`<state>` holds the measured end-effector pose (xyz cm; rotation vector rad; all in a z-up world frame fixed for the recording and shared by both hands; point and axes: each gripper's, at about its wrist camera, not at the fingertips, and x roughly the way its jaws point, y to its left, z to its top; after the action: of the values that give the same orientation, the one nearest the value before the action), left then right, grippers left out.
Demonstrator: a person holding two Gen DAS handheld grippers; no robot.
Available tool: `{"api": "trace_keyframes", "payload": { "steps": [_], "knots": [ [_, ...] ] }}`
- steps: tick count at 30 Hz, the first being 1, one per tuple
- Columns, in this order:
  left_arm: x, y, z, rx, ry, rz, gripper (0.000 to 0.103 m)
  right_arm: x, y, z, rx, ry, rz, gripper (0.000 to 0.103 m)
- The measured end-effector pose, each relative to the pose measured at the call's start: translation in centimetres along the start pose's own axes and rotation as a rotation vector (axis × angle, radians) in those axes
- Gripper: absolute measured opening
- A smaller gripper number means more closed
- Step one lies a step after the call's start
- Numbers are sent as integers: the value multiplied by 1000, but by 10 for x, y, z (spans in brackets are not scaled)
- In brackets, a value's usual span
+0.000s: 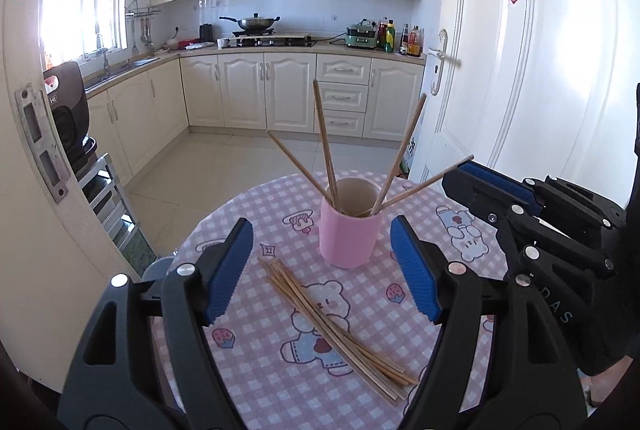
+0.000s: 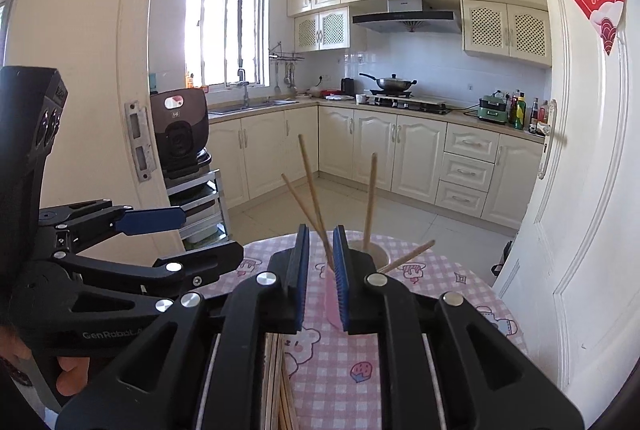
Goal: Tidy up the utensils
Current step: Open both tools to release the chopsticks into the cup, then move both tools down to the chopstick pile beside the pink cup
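A pink cup [image 1: 348, 234] stands upright on the round table with the pink checked cloth [image 1: 260, 382]. Several wooden chopsticks [image 1: 326, 150] lean outward in it. A loose bundle of chopsticks [image 1: 332, 326] lies flat on the cloth in front of the cup. My left gripper [image 1: 322, 234] is open wide above that bundle, just short of the cup, with nothing between its pads. My right gripper [image 2: 321, 234] points at the cup [image 2: 372, 250] from the right. A narrow gap shows between its pads and nothing is in it. One chopstick in the cup [image 2: 408, 256] leans away to its right.
The table's far edge drops to a tiled kitchen floor. A white door [image 1: 540, 90] stands close on the right. A door frame and a metal rack with a brown cooker [image 1: 66, 110] are on the left. A hand [image 2: 68, 370] holds the left gripper's handle.
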<state>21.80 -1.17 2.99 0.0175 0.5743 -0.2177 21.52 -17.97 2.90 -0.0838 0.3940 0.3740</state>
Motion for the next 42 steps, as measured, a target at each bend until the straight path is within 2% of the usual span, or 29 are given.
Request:
{"api": "trace_keyframes", "payload": {
  "steps": [7,16,18,24,31,35,37,40,42],
  "knots": [
    [22,24,-31,-24,125,0,71,24,21,-25,-74,99,12,12],
    [80,60,-71,-127,344,23,71,93,34,-66,-76,370,52,14],
    [93,66,-78,-152,391,10,71,112,32,-75,-46,456,92,14],
    [118,81,-89,-208,448,18,71,150,30,-91,18,577,136,14],
    [136,78,-95,-216,475,-4,71,168,26,-99,27,622,141,14],
    [143,72,-96,-215,486,-11,71,172,28,-100,37,651,179,14],
    [145,70,-97,-209,487,-9,71,170,28,-105,12,648,162,13],
    [149,69,-98,-213,490,1,71,169,24,-107,31,636,155,6],
    [151,67,-100,-212,496,-1,71,168,20,-109,37,636,163,6]
  ]
}}
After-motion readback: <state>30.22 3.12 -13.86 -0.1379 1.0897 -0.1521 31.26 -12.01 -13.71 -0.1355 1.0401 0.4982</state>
